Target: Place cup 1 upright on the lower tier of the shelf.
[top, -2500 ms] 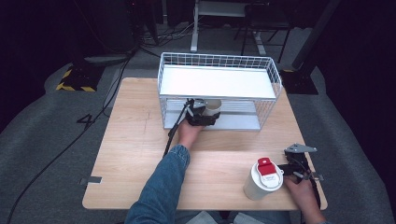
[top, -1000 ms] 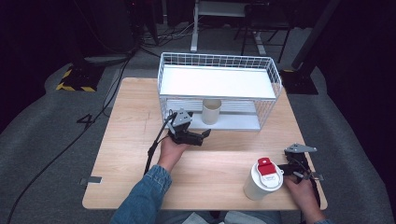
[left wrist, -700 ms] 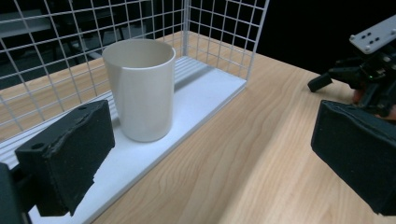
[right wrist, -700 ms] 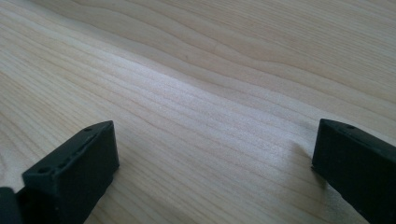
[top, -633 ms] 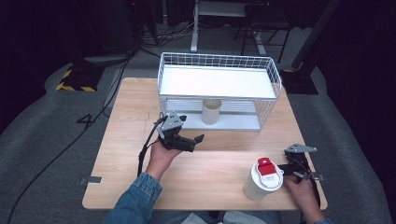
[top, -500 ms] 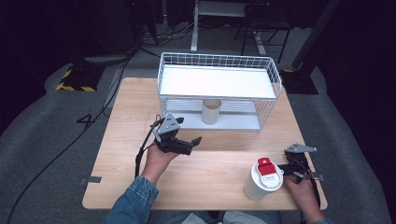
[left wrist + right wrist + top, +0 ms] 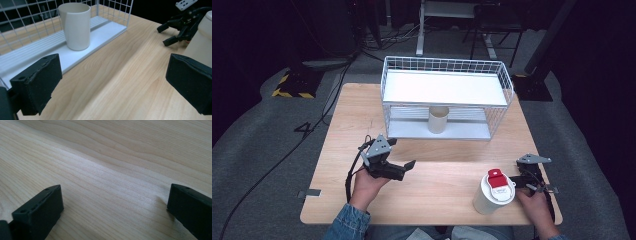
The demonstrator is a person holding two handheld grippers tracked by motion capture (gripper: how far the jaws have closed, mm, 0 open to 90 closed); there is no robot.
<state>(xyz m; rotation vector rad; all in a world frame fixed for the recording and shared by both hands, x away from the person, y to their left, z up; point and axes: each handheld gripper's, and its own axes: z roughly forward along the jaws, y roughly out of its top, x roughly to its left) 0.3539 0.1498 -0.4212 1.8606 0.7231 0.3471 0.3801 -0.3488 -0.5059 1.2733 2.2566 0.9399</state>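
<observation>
- The table (image 7: 437, 165) is pale wood with a fine straight grain running across it; the right claw view shows that grain close up, matt and smooth.
- A white wire rack (image 7: 447, 97) of square mesh stands at the far middle of the table, with a flat white top shelf and a ribbed white bottom shelf.
- The cream cup (image 7: 438, 119) is a plain matt cylinder, open at the top and upright on the rack's bottom shelf, near its front edge and about midway along it.
- The left claw (image 7: 404, 167), black with blocky foam-like pads and a grey three-cornered plate on top, is held over the table in front of the rack's left part, its jaws spread wide with nothing between them.
- The cup is well apart from the left claw, farther back and to the right in the high view; in the left claw view it stands at upper left (image 7: 75, 25), beyond the left jaw, not between the two.
- The right claw (image 7: 524, 182) rests low at the near right corner, jaws apart over bare wood.
- Just beside it to the left stands a white tumbler (image 7: 489, 192) with a round lid bearing a red flip cap; whether they touch I cannot tell.
</observation>
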